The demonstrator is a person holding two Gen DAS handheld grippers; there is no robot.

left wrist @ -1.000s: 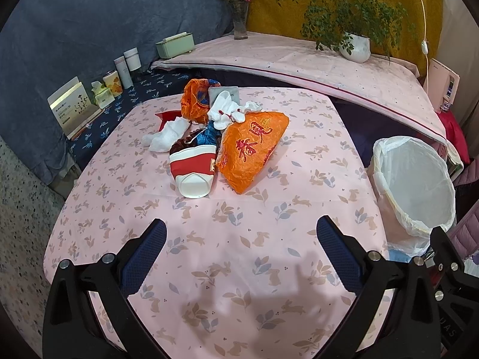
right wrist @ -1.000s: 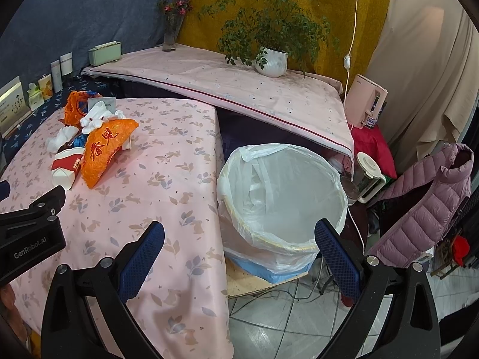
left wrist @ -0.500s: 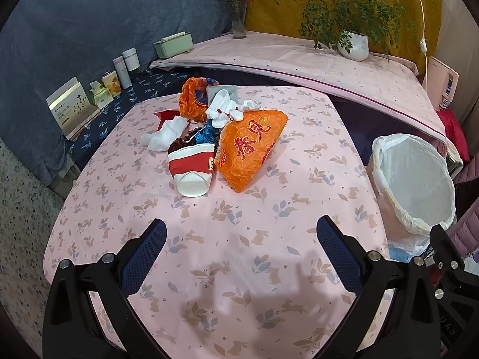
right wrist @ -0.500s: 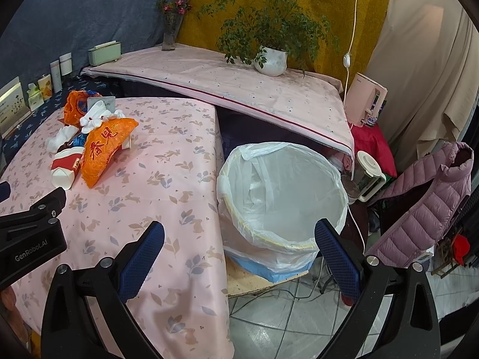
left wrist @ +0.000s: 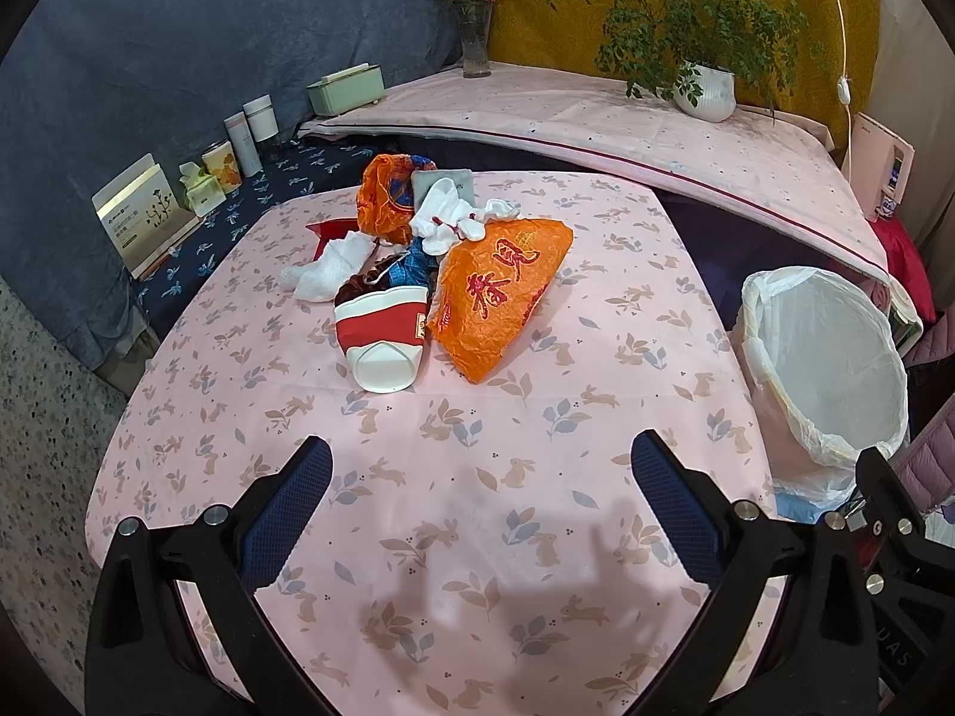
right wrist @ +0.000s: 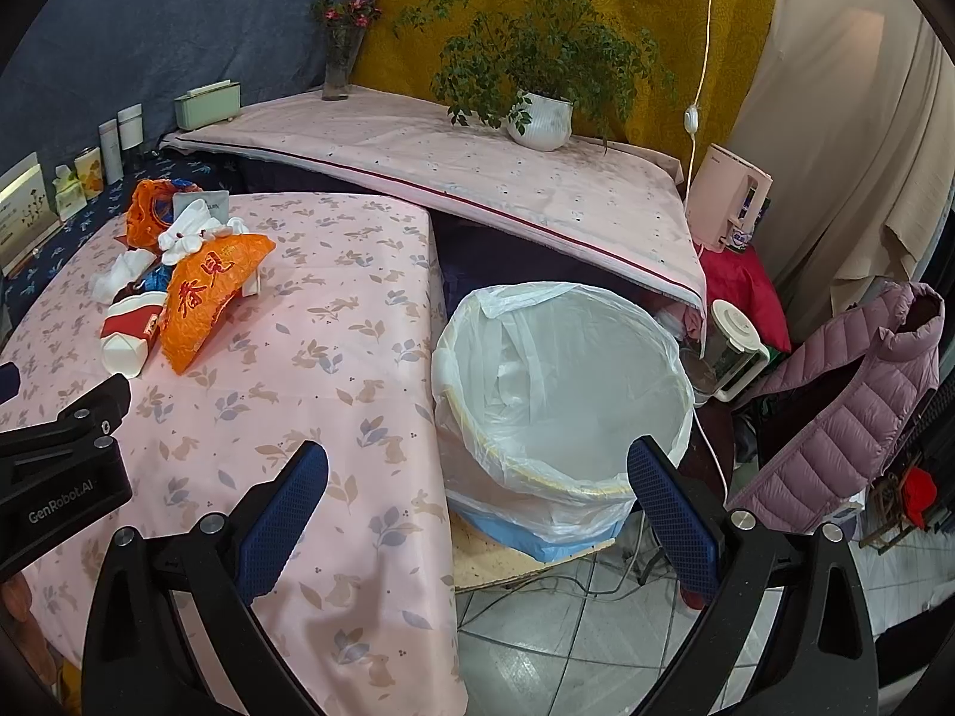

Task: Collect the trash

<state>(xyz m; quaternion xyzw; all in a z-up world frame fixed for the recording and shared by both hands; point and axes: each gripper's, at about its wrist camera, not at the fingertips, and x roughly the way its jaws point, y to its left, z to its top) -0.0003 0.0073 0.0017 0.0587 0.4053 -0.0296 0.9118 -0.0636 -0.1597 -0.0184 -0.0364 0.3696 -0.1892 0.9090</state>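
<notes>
A pile of trash lies on the pink table [left wrist: 477, 507]: an orange plastic bag [left wrist: 501, 292], a red-and-white paper cup [left wrist: 382, 334] on its side, white tissues [left wrist: 328, 268], a white crumpled wad [left wrist: 453, 218] and a second orange bag [left wrist: 385, 197]. My left gripper [left wrist: 480, 501] is open and empty, hovering over the table short of the pile. My right gripper [right wrist: 477, 507] is open and empty above the table's right edge, beside the white-lined trash bin [right wrist: 561, 394]. The pile also shows in the right wrist view [right wrist: 197, 286].
The bin [left wrist: 829, 370] stands on the floor right of the table. A raised shelf behind holds a potted plant [right wrist: 540, 119], a flower vase [left wrist: 474, 48] and a green box [left wrist: 346, 89]. Small containers [left wrist: 239, 149] line the left. A purple jacket [right wrist: 847, 394] hangs at right.
Both grippers have stayed open and nearly still; the left view has shifted very slightly toward the pile. Nothing was picked up.
</notes>
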